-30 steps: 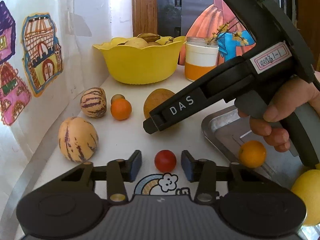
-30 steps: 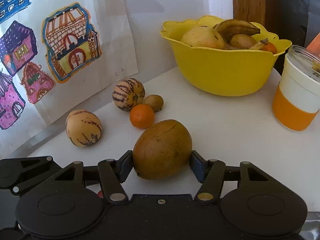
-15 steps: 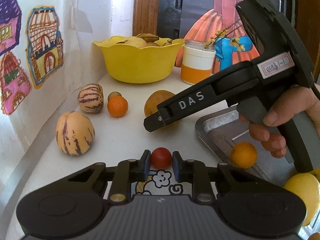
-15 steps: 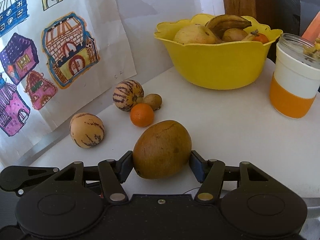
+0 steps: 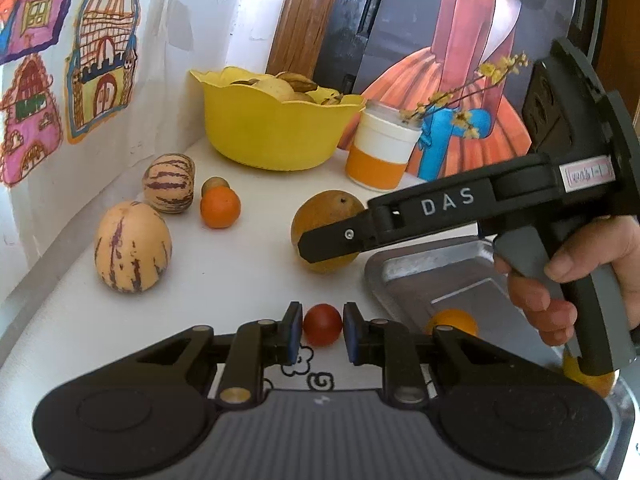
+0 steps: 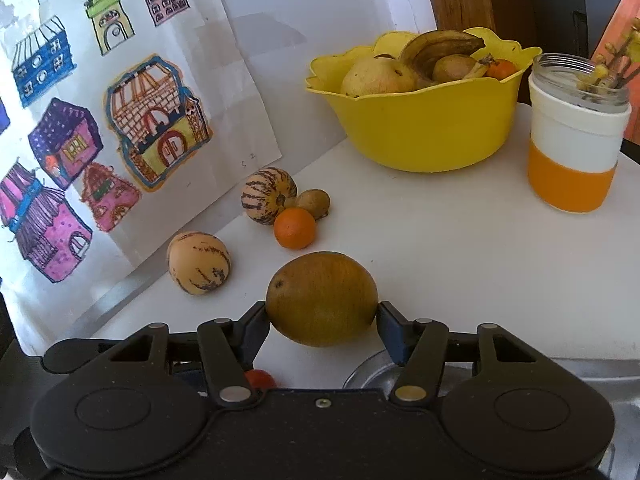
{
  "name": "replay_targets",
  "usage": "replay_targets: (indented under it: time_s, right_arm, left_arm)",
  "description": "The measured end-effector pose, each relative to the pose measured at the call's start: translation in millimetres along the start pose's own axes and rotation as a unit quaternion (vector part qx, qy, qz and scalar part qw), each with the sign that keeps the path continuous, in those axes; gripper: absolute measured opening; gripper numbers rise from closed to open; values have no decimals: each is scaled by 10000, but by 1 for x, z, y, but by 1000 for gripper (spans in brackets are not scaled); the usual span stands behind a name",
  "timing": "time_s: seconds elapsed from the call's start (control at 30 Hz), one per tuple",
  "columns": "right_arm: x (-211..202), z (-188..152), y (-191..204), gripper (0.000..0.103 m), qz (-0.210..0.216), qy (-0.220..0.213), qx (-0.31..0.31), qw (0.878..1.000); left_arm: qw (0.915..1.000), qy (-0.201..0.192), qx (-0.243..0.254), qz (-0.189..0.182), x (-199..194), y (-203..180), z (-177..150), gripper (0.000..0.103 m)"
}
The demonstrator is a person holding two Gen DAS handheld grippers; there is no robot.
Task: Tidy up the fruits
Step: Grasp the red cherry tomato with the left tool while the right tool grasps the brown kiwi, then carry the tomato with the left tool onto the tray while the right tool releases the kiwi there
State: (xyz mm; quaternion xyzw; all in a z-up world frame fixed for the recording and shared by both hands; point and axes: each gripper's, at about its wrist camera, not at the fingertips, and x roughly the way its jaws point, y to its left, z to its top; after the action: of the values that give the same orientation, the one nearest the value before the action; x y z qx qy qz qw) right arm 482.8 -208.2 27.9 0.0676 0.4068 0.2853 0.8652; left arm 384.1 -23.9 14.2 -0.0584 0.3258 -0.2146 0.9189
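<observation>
White bench (image 5: 248,280), drawings behind. Left hand-held gripper (image 5: 319,334) has narrowed onto small red fruit (image 5: 322,324); right hand-held gripper (image 6: 322,316) now lifts clamped brown fruit (image 6: 322,298); tray (image 5: 420,276) likely next.

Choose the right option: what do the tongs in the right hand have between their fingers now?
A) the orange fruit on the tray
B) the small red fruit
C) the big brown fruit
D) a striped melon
C: in the right wrist view the right tongs press both fingers against the sides of the big brown fruit, which looks raised off the white table.
</observation>
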Motion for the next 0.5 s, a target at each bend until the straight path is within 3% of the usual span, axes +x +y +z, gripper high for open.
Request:
replay_targets:
  time_s: [0.23,0.5]
  right_arm:
    - [-8,-4,-3,59,68,-52,-4,10000]
    - [-2,2,3,60,-24,-76,-217,9997]
  left_arm:
    - [9997,-13,-256,29,-3,4,0,24]
    - [9999,24,-140,40,-1,1,-1,25]
